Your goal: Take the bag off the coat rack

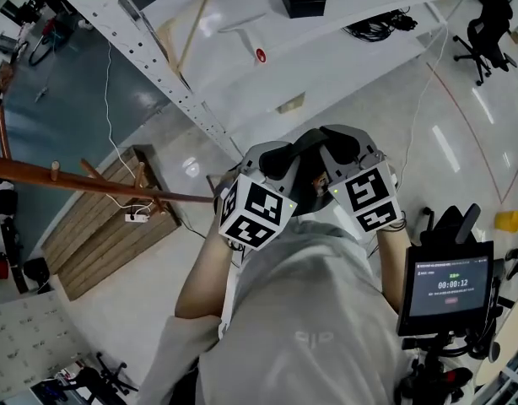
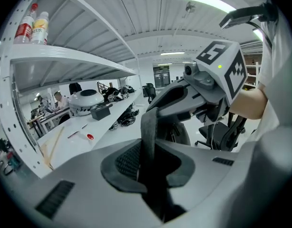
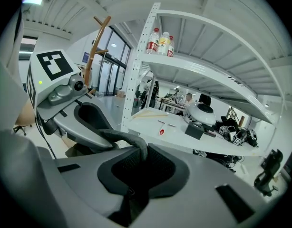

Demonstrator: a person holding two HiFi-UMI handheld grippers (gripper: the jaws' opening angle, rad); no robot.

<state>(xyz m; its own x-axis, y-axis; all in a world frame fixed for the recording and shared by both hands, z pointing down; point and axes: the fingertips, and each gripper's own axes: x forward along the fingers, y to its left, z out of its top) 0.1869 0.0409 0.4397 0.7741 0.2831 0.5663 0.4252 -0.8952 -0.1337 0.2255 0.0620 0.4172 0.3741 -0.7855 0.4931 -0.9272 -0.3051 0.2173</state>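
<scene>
left hand-held gripper (image 2: 148,158) and right hand-held gripper (image 3: 136,167) each pinch a dark strap (image 2: 148,125).

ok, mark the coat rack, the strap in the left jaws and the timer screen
coat rack (image 1: 73,181), head view, middle of the wooden pole.
strap (image 2: 149,137), left gripper view, part rising from the jaws.
timer screen (image 1: 449,283), head view, centre of the display.

Shelf unit (image 1: 352,66) blocks passage straight ahead; coat rack (image 1: 73,178) and wooden platform (image 1: 99,234) obstruct the floor left of the shelf unit; screen stand (image 1: 445,287) stands to its right; bare floor (image 1: 461,133) between shelf unit and stand is open.
</scene>
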